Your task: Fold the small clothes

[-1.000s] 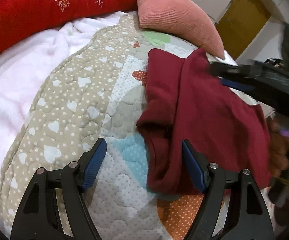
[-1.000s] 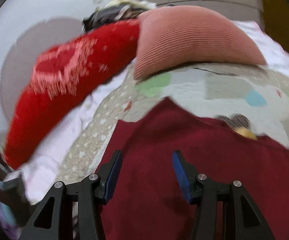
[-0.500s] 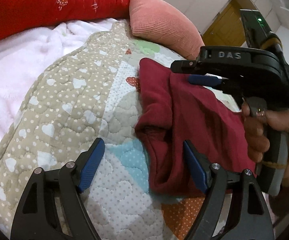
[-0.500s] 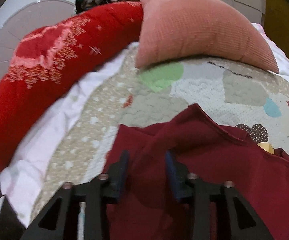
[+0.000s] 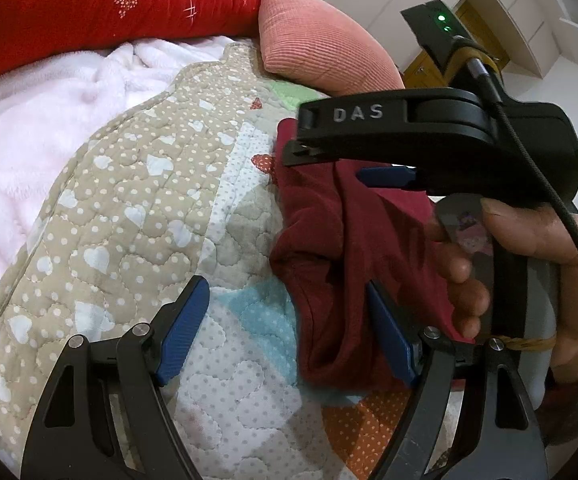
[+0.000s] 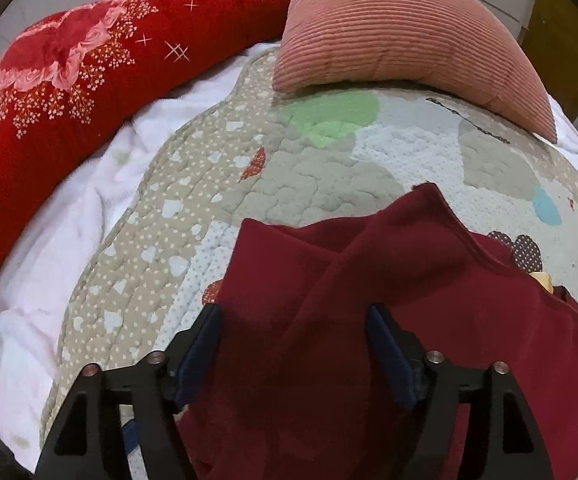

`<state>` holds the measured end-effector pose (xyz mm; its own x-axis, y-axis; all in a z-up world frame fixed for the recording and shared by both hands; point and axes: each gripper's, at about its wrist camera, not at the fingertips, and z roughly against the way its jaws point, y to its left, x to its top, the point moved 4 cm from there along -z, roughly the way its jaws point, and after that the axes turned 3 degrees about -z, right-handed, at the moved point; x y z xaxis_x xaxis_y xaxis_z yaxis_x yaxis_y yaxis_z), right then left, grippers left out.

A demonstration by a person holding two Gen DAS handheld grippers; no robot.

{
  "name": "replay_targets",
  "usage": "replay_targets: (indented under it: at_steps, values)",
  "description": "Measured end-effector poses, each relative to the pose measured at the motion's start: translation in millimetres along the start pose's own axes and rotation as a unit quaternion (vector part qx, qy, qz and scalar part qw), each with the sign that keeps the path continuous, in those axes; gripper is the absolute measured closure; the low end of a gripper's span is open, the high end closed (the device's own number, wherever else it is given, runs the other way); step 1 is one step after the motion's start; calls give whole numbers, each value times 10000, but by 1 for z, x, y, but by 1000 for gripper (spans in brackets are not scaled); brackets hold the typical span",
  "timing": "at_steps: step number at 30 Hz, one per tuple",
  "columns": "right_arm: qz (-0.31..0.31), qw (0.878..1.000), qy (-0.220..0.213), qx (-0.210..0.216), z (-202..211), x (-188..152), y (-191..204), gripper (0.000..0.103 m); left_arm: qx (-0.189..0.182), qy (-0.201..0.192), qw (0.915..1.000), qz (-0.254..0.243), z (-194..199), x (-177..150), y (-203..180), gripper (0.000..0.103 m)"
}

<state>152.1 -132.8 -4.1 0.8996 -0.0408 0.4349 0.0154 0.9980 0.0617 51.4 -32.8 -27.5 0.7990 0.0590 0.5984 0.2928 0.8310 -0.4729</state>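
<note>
Right wrist view: our right gripper (image 6: 293,344) has just been opening, jaws wide over the maroon garment (image 6: 429,320), nothing pinched | left gripper (image 5: 285,328) wide, empty, likely astride its edge | we flatten the fold before regripping.

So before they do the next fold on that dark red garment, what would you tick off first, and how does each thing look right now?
1. Right claw let go: ok. Its jaws have just been opening and stand wide, with the maroon garment under them, not pinched.
2. Left claw free: ok, open, one pad beside the garment's near edge.
3. Garment flat: not ok, a fold ridge and bunching at its left edge.
4. Room on the quilt: ok, bare quilt to the left of the garment.
5. Pink cushion clear of the garment: ok, apart.
6. Far side of the garment: cannot tell, hidden by the right claw and hand.
</note>
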Motion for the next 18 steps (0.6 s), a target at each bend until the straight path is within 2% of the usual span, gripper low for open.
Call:
replay_targets:
  at_steps: [3,10,13,15,16,18]
  values:
    - [94,9999,52,-36,-5,0,6,15,7,2,10000,-5,0,1,1,23]
    - [718,9956,196,-574,-20,-4,20,12,21,3,10000,-15,0,1,0,23]
    - [817,9949,76,-589,-21,-6,20,13,20,3,10000,-15,0,1,0,23]
    - [806,9950,-1,-582,-17,-7,16,31,21,4,10000,-16,0,1,0,23]
    - [769,9956,-36,-527,-13,-6,11,35,23,3,10000,-20,0,1,0,23]
    - [629,9977,-72,-261,-6,-6,0,51,28,7,10000,-30,0,1,0,23]
